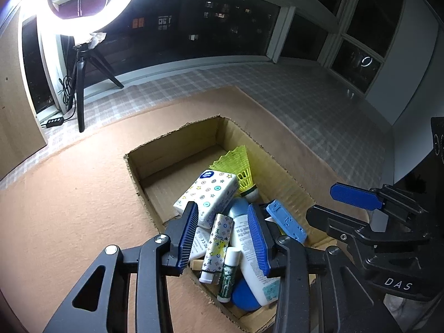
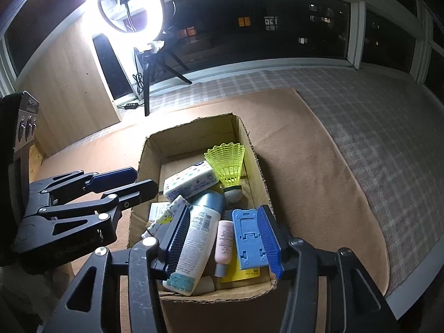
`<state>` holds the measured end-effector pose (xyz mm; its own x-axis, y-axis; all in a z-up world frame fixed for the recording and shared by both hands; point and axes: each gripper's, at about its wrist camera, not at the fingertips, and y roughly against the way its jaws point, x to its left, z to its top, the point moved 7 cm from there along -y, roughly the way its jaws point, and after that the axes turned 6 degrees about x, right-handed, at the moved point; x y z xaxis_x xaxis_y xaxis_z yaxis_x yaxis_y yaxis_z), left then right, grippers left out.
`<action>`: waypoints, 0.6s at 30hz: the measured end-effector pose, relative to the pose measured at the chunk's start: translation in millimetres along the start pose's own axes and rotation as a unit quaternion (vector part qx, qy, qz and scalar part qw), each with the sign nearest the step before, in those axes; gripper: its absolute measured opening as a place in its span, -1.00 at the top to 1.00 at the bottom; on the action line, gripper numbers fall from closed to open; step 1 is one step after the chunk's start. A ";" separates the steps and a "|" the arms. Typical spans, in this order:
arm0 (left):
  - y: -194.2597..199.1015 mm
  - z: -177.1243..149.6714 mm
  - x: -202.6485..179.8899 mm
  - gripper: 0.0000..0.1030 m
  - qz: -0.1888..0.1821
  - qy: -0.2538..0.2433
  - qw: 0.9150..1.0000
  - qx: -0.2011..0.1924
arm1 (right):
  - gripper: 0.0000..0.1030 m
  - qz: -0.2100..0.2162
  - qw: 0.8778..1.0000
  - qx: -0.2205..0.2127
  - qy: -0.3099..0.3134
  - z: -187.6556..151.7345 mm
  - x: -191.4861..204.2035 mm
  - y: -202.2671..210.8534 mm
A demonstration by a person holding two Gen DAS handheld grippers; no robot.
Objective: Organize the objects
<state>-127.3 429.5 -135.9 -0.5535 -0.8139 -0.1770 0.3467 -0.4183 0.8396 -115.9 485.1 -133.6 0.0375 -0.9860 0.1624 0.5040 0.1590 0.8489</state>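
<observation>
An open brown corrugated cardboard box [image 1: 177,163] with ragged cut edges sits on a tan felt-like mat [image 1: 69,199] spread over a grey plaid cloth [image 1: 277,88] on the tabletop, lit by a white ring lamp [image 2: 130,5] on a black tripod. Inside lies a jumble of small goods: a yellow plastic mesh shuttlecock [image 2: 229,166] with a white cork tip, a soft white tissue pack printed with stars and dots [image 1: 206,197], a white squeeze tube with a pale blue cap [image 2: 194,247], a slim pink bottle [image 2: 224,245], a ridged blue plastic phone stand [image 2: 248,240], a patterned white-and-yellow cylinder [image 1: 217,244] and a green-labelled lip balm stick [image 1: 228,276].

Print on the labels is too small to read, and a yellow card [image 2: 241,273] under the stand shows only a corner. Items at the bottom of the pile are covered by those above.

The left gripper [image 1: 226,236] hangs over the near end of the box, its blue ribbed jaws apart and straddling the cylinder and tube, gripping neither. The right gripper [image 2: 224,238] likewise has its jaws spread wide above the tube, bottle and stand; whether one jaw touches the stand cannot be told.
</observation>
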 end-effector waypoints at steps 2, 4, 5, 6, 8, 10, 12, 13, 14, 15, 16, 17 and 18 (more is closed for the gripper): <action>4.3 -1.9 2.9 0.22 0.002 0.001 1.000 -0.002 | 0.06 0.001 1.000 0.000 0.002 0.0 3.5 0.5; 9.3 -4.2 6.5 0.22 0.005 0.002 1.000 -0.004 | 0.03 0.002 1.000 -0.001 0.004 -0.3 8.4 1.3; 12.5 -5.4 8.6 0.22 0.007 0.003 1.000 -0.005 | 0.00 0.002 1.000 -0.002 0.005 0.0 11.1 1.8; 16.7 -7.1 12.0 0.22 0.009 0.005 1.000 -0.008 | -0.02 0.003 1.000 -0.003 0.006 0.3 14.4 2.5; 22.9 -10.1 18.2 0.22 0.013 0.009 1.000 -0.010 | -0.03 0.005 1.000 -0.005 0.008 0.8 20.5 3.6; 30.6 -14.1 26.1 0.22 0.017 0.013 1.000 -0.013 | -0.04 0.008 1.000 -0.006 0.012 1.5 28.9 4.4; 39.0 -19.2 35.2 0.22 0.024 0.019 0.999 -0.015 | -0.08 0.012 1.000 -0.007 0.018 2.3 38.9 4.8; 42.3 -21.0 38.8 0.22 0.026 0.021 0.999 -0.016 | -0.09 0.014 1.000 -0.007 0.021 2.1 43.5 5.1; 47.0 -23.4 44.5 0.22 0.029 0.025 0.999 -0.018 | -0.10 0.017 1.000 -0.008 0.024 1.8 51.0 5.5; 51.2 -26.0 49.4 0.22 0.033 0.028 0.999 -0.020 | -0.11 0.019 0.999 -0.008 0.027 1.3 56.0 5.5; 56.2 -29.0 55.0 0.21 0.036 0.032 0.999 -0.021 | -0.11 0.021 0.999 -0.008 0.030 1.1 61.6 5.2; 61.6 -32.2 61.1 0.19 0.040 0.038 0.998 -0.023 | -0.13 0.023 0.999 -0.008 0.033 0.7 67.9 5.1; 67.8 -36.2 68.0 0.15 0.043 0.043 0.998 -0.025 | -0.15 0.025 0.999 -0.007 0.036 0.0 74.5 5.0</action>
<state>-114.1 331.2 -109.6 -0.4530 -0.8788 -0.1501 0.4294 -0.3626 0.8271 -110.6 412.4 -117.2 0.1252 -0.9779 0.1671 0.5124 0.2080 0.8332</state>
